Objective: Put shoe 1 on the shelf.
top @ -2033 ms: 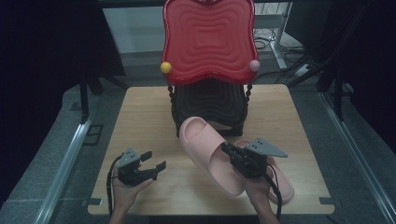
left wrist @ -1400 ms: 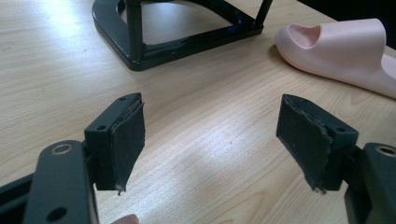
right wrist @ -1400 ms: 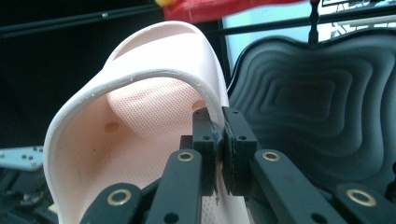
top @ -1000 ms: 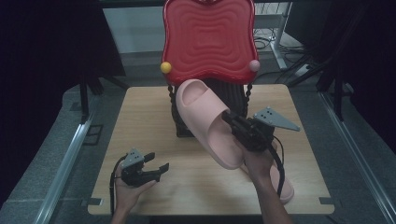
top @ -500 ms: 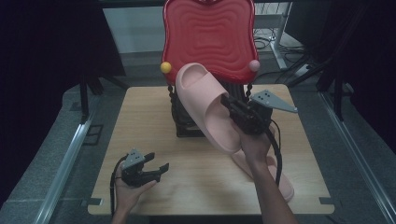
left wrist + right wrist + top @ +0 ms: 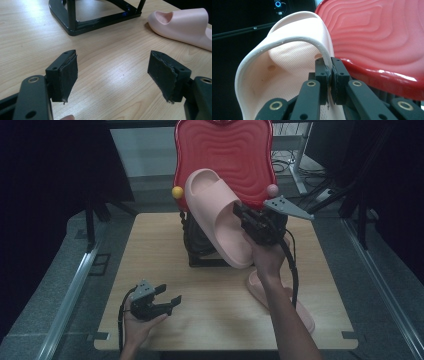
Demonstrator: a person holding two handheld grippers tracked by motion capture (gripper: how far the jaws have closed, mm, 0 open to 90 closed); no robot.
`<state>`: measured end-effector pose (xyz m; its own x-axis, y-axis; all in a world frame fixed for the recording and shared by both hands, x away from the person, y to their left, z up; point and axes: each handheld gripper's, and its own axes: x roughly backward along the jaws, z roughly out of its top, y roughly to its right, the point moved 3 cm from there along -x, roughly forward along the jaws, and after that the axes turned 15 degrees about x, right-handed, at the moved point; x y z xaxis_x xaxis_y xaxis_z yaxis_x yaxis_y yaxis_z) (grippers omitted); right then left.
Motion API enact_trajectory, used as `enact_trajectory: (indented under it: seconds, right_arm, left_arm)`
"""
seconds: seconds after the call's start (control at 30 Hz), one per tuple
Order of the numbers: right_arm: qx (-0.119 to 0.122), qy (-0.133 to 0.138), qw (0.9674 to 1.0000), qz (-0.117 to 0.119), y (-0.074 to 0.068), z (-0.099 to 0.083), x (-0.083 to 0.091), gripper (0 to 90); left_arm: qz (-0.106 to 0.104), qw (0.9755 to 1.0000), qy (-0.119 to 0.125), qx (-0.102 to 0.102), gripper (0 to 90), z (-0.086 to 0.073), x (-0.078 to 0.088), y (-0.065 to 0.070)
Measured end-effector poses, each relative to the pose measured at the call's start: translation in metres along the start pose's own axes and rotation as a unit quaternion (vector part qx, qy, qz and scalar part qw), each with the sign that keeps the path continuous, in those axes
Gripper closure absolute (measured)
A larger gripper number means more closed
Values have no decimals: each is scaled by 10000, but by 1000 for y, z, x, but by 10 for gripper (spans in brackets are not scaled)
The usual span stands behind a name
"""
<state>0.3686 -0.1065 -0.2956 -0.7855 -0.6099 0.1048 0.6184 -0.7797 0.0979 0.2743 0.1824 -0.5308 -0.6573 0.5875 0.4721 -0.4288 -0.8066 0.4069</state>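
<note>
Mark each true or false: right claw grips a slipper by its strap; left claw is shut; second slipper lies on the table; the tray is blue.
1. The right claw grips the lifted slipper by its strap edge. True.
2. The left claw is shut. False: its jaws stand wide apart, nothing between them.
3. The second slipper lies on the table. True.
4. The tray is blue. False: it is red.

Light: dim room, dark surround | Glare: overhead sheen on counter (image 6: 117,75) | Focus: near tongs soft, slight grain
</note>
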Motion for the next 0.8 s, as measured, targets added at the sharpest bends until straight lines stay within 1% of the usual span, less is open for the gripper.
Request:
enact_trajectory:
  seconds: [0.13, 0.27, 0.33, 0.47, 0.63, 0.8]
  right_arm:
    - [-20, -1, 10000, -13, 0, 7, -6, 848]
    - [9, 9, 10000, -40, 0, 13, -10, 848]
    - [27, 12, 10000, -87, 1, 18, -14, 848]
    - [-19, 26, 9999, -132, 2, 24, -17, 848]
    - [17, 48, 9997, -253, 5, 35, -24, 848]
    - [25, 3, 9994, -340, 8, 45, -32, 848]
  left_arm:
    - [-7, 10000, -17, -19, 242, 0, 0, 1]
    - [-5, 10000, -12, -8, 242, 0, 0, 1]
    - [-3, 10000, -7, -6, 242, 0, 0, 1]
    - [-29, 10000, 19, 0, 242, 1, 2, 2]
    - [-25, 10000, 21, -3, 242, 1, 2, 1]
    - [-22, 10000, 45, 19, 242, 1, 4, -1]
